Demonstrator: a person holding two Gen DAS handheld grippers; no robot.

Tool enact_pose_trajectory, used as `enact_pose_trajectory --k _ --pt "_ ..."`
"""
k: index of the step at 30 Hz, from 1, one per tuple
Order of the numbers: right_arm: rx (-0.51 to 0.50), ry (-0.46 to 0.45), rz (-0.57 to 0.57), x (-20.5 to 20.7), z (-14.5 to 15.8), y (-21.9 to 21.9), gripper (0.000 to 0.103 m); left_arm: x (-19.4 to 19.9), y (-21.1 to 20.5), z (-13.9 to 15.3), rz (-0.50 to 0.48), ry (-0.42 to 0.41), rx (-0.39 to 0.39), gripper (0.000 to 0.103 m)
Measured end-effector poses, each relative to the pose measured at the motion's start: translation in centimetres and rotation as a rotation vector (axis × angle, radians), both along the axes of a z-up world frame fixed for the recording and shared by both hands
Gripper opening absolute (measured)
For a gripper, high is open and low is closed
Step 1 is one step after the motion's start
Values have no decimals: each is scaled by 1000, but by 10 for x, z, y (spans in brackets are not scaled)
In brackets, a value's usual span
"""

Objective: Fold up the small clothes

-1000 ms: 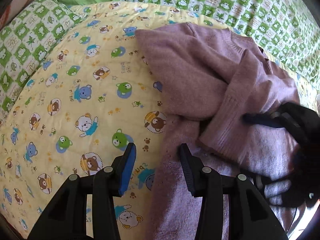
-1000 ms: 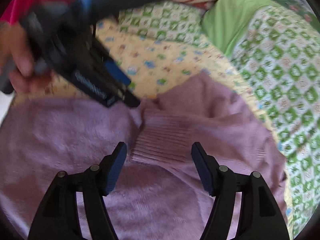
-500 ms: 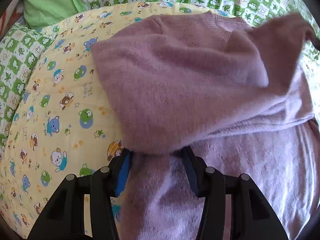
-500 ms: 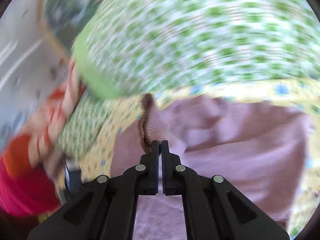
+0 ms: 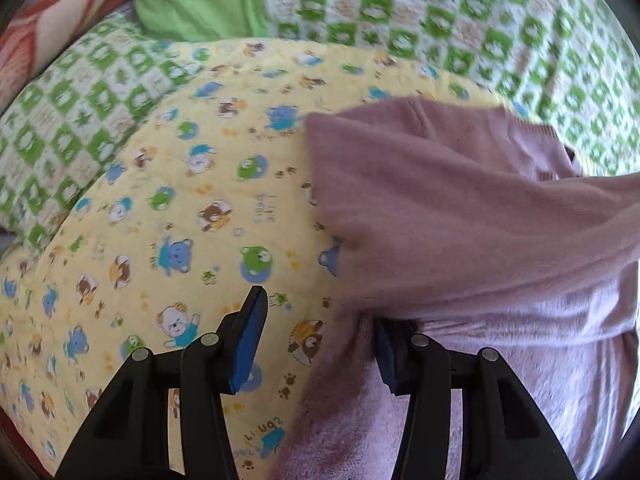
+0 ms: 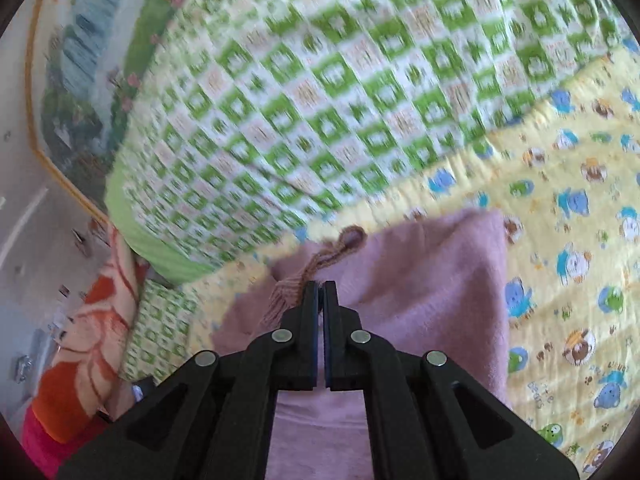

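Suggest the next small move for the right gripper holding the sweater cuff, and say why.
Probably carry the cuff across and lay it on the sweater's body before opening. The right gripper is shut on the ribbed cuff, the sleeve hangs stretched above the body, and the left gripper straddles the sweater's side edge, jaws apart.

Your left gripper (image 5: 316, 344) shows two black plastic fingers (image 5: 244, 332) with blue pads on the inner faces, each finger carried on angular black links with triangular cut-outs and round silver rivets at the pivots. Your right gripper (image 6: 321, 286) is built the same: matte black links, four silver rivets in a row across the linkage, triangular openings in the outer arms, a thin blue strip just visible between its black fingers (image 6: 310, 304). No cables or markings can be made out on either one
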State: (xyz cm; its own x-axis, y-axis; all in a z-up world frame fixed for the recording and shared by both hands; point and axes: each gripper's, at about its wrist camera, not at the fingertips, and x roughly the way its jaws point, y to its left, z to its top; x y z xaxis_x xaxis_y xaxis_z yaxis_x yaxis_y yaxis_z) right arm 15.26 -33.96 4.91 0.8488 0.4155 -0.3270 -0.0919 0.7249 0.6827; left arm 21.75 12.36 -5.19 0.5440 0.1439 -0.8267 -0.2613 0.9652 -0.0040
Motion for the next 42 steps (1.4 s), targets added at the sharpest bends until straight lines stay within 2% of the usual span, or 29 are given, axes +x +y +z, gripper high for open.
enact_pose_trajectory --k 2,4,5,9,11,13,16,18,22,26,29,32,33,34,38,39,42 --pt "17 -33 -8 -8 8 -5 2 -1 6 -9 24 15 -19 50" --pt "-11 1 -23 -7 -3 -8 2 -6 5 -21 33 53 -24 44" --pt "-35 37 -34 -6 -15 -10 2 -7 6 -26 37 70 -28 39" --pt "-67 252 -64 3 -89 -18 2 -6 16 -32 58 73 -60 39" --pt "-63 275 -72 0 -100 -19 2 -6 18 -29 60 71 -68 39" --pt "-45 244 -82 -8 -95 -23 2 -6 18 -28 55 72 -64 39" --pt "-72 236 -101 -16 -90 -28 2 -6 17 -30 56 77 -73 39" --pt "-71 276 -112 -16 -98 -33 2 -5 18 -34 64 80 -87 39" --pt "-191 340 -68 -13 -106 -14 3 -7 27 -38 86 82 -143 41" --pt "-189 377 -94 -13 -105 -17 4 -15 35 -38 86 92 -192 42" --pt "-213 386 -131 -23 -95 -22 6 -25 38 -34 43 112 -191 45" --pt "-208 365 -152 -35 -86 -26 20 -41 41 -28 -4 130 -196 45" --pt "-202 352 -154 -38 -83 -27 29 -46 42 -25 -16 134 -205 43" --pt "-201 343 -157 -39 -79 -27 35 -52 41 -18 -32 126 -219 43" --pt "-191 285 -135 -34 -64 -21 35 -47 27 17 -104 36 -237 45" --pt "-177 266 -115 -28 -61 -17 35 -39 20 25 -126 14 -250 48" --pt "-177 233 -41 -4 -56 3 35 -2 -6 35 -188 -28 -283 49"
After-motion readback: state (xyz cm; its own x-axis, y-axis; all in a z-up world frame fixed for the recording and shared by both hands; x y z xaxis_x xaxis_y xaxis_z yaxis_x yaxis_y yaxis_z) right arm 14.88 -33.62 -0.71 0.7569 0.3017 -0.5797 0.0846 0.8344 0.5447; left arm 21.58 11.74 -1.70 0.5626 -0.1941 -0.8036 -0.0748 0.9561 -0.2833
